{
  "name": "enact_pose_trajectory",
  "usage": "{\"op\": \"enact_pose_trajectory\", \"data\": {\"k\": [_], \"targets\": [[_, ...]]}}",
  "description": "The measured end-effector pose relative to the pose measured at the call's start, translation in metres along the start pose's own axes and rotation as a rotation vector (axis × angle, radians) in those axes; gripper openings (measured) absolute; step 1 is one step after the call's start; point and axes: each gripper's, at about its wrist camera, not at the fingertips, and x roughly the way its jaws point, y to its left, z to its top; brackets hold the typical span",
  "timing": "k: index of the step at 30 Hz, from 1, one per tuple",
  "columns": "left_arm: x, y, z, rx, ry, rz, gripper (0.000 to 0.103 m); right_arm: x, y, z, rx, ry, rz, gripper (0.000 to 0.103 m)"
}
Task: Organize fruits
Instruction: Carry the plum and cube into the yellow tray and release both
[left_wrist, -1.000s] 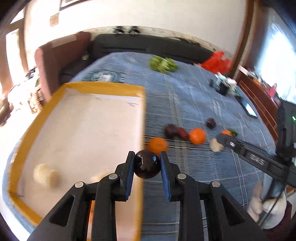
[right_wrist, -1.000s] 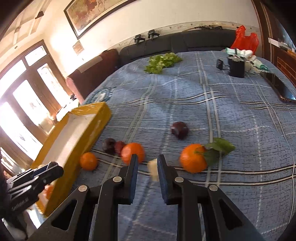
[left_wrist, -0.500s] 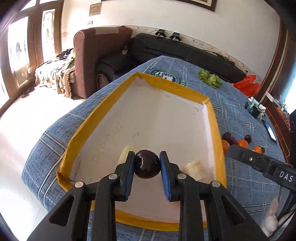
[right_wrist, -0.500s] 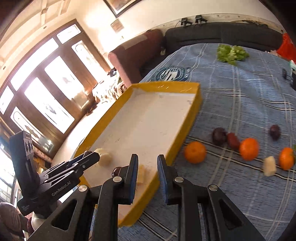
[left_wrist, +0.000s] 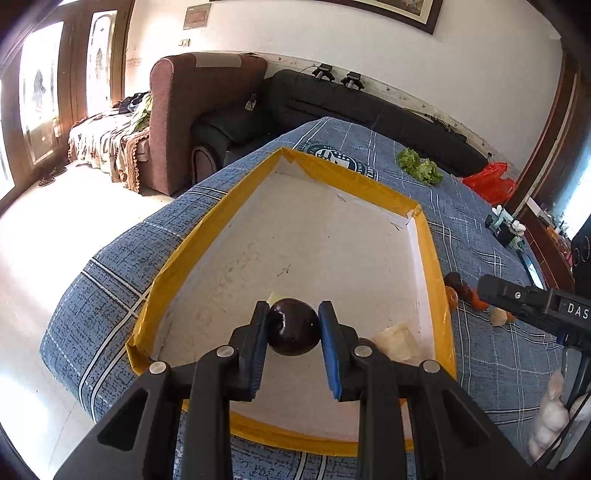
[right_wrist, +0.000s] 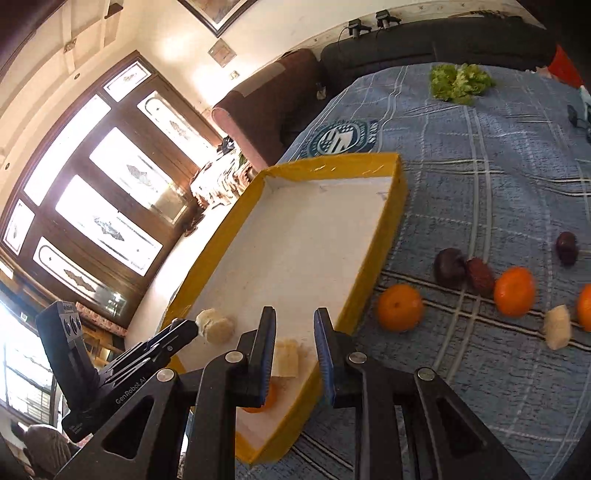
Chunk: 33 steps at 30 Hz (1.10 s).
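**Dark plum poised over the box, sorting partway through**

The left tool (left_wrist: 292, 325) is clamping a glossy, dark purple round plum (left_wrist: 293, 326) between its blue pads, holding it above the near end of the shallow yellow-edged cardboard box with a white floor (left_wrist: 430, 254). The right tool (right_wrist: 294, 334) is hanging with its jaws apart and nothing between them, above the box's near corner.

Judging by what is lying where, the job is roughly half done. Inside the box are sitting a pale rounded fruit piece (right_wrist: 216, 325), a pale squarish fruit chunk (right_wrist: 285, 357) and an orange tangerine (right_wrist: 260, 400) partly hidden behind the right tool. Still lying out on the blue checked bedspread (right_wrist: 480, 177) are another tangerine (right_wrist: 399, 307), further tangerines, several dark plums (right_wrist: 448, 267) and a pale wedge (right_wrist: 557, 326). Those are waiting to be carried over, and the held plum is not yet released.

The plum is nearly spherical, so no long axis is standing out; its stem dimple is facing the left pad.
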Motion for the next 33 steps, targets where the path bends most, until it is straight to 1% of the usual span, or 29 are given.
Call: {"op": "enact_pose_trajectory", "data": {"k": [3, 5, 8, 10, 12, 13, 14, 15, 16, 19, 20, 22, 24, 30, 33], "targets": [[-0.007, -0.002, 0.0, 0.001, -0.015, -0.02, 0.026, -0.026, -0.026, -0.002, -0.013, -0.036, -0.145, 0.028], [-0.007, -0.006, 0.0, 0.002, -0.016, -0.033, 0.026, -0.034, -0.044, -0.002, 0.003, -0.038, -0.208, 0.031], [-0.005, -0.012, -0.001, 0.012, -0.012, -0.038, 0.026, -0.036, -0.063, -0.01, 0.028, -0.025, -0.263, 0.031], [-0.004, -0.013, -0.002, 0.014, -0.006, -0.038, 0.026, -0.033, -0.071, -0.012, 0.016, -0.034, -0.333, 0.032], [-0.005, -0.015, -0.002, 0.02, -0.007, -0.031, 0.026, -0.028, -0.076, -0.011, 0.006, -0.03, -0.376, 0.036], [-0.006, -0.015, -0.002, 0.02, -0.007, -0.029, 0.026, -0.023, -0.078, -0.011, -0.001, -0.026, -0.394, 0.038], [-0.006, -0.015, -0.001, 0.019, -0.008, -0.027, 0.026, -0.022, -0.077, -0.011, -0.025, -0.047, -0.403, 0.038], [-0.007, -0.015, -0.001, 0.019, -0.01, -0.025, 0.026, -0.022, -0.075, -0.011, -0.049, -0.048, -0.444, 0.039], [-0.007, -0.015, -0.001, 0.019, -0.011, -0.022, 0.026, -0.021, -0.072, -0.013, -0.068, -0.051, -0.464, 0.038], [-0.007, -0.015, -0.001, 0.016, -0.009, -0.024, 0.026, -0.017, -0.071, -0.013, -0.101, -0.042, -0.509, 0.038], [-0.007, -0.015, -0.002, 0.019, -0.009, -0.024, 0.026, -0.019, -0.072, -0.013, -0.103, -0.049, -0.512, 0.038], [-0.007, -0.016, -0.002, 0.023, -0.009, -0.025, 0.026, -0.029, -0.072, -0.015, -0.093, -0.07, -0.487, 0.038], [-0.007, -0.016, -0.002, 0.02, -0.01, -0.025, 0.026, -0.035, -0.074, -0.015, -0.089, -0.084, -0.488, 0.039], [-0.005, -0.016, -0.004, 0.014, -0.003, -0.029, 0.026, -0.021, -0.081, -0.019, -0.123, -0.026, -0.535, 0.04], [-0.005, -0.014, -0.005, 0.008, -0.002, -0.025, 0.026, -0.014, -0.088, -0.022, -0.114, -0.015, -0.541, 0.039]]}}
